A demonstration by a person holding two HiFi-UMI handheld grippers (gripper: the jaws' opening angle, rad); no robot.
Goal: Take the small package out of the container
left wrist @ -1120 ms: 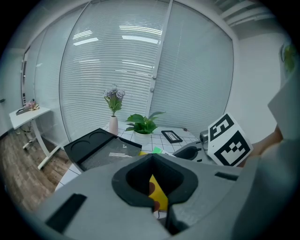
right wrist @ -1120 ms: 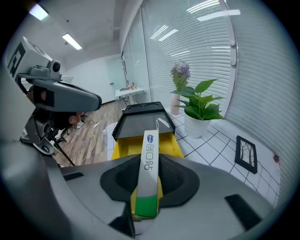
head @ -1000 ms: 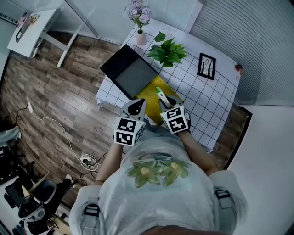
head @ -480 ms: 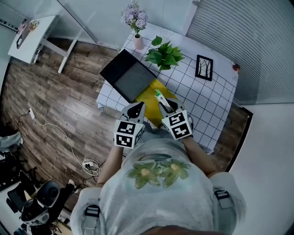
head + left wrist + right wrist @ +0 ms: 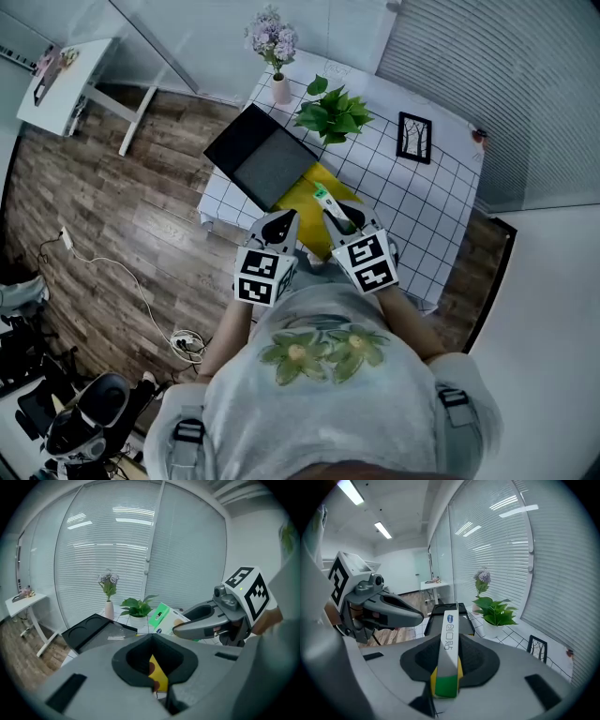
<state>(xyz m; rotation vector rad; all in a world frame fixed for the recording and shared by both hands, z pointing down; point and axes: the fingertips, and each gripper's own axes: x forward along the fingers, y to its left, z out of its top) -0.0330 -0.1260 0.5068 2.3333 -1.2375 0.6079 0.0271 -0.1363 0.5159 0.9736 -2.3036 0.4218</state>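
Note:
The small package (image 5: pixel 322 195), a thin white box with a green end, is clamped in my right gripper (image 5: pixel 330 210) and hangs above the yellow container (image 5: pixel 302 201) on the table. Along the right gripper's jaws the package (image 5: pixel 448 641) stands on edge between the pads, and the right gripper (image 5: pixel 446 686) is shut on it. My left gripper (image 5: pixel 280 223) sits at the container's near left edge. A strip of yellow container (image 5: pixel 159 676) with brown spots is pinched in the left gripper (image 5: pixel 157 679). From the left gripper view the package (image 5: pixel 163 617) shows beside the right gripper's fingers (image 5: pixel 201 626).
A black tray (image 5: pixel 264 156) lies on the white checked tablecloth (image 5: pixel 412 202) left of the container. Behind stand a potted plant (image 5: pixel 334 111), a vase of purple flowers (image 5: pixel 275 49) and a small picture frame (image 5: pixel 415 137). Wooden floor with cables lies left of the table.
My right gripper has lifted with the package, higher over the yellow container than a second ago. The left gripper has stayed at the container's edge.

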